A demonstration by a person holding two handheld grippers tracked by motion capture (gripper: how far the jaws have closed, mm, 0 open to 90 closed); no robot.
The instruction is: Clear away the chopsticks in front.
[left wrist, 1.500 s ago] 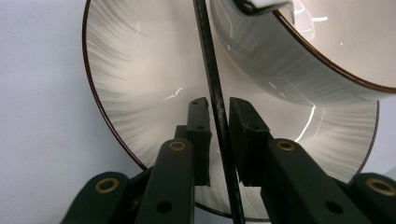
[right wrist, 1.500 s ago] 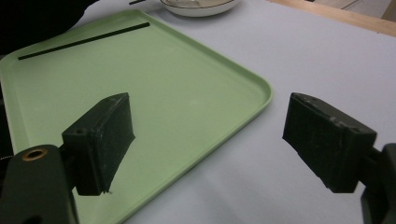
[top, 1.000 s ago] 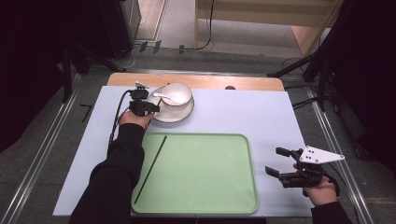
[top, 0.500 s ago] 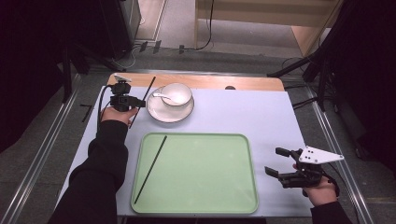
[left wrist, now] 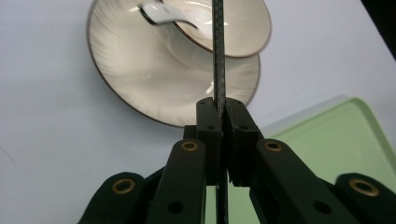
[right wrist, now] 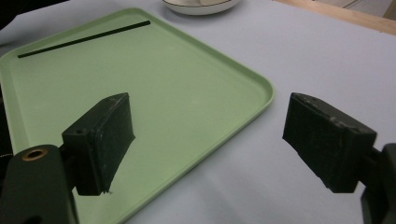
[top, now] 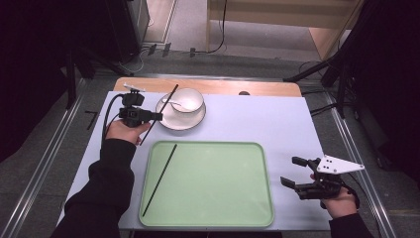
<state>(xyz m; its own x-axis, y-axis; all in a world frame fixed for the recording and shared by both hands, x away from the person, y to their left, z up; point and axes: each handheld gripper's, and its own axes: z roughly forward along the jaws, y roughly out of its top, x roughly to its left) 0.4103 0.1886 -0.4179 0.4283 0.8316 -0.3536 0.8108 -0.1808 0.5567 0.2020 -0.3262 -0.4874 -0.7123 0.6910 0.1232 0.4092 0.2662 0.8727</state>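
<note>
Table [top: 277,119]: bowl [top: 187,100], saucer [top: 179,119] beside held chopstick [top: 163,107].

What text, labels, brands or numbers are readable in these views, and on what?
None readable.
The green tray, bowl, plate, spoon and both black chopsticks, the one on the tray and the one in the left gripper, are unmarked.
The right gripper and its grey plate show holes, no lettering.

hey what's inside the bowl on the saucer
A white spoon lies in the bowl, handle over the rim. No food shows in the part visible; the near wall hides the bottom, and the held chopstick crosses part of it.
</note>
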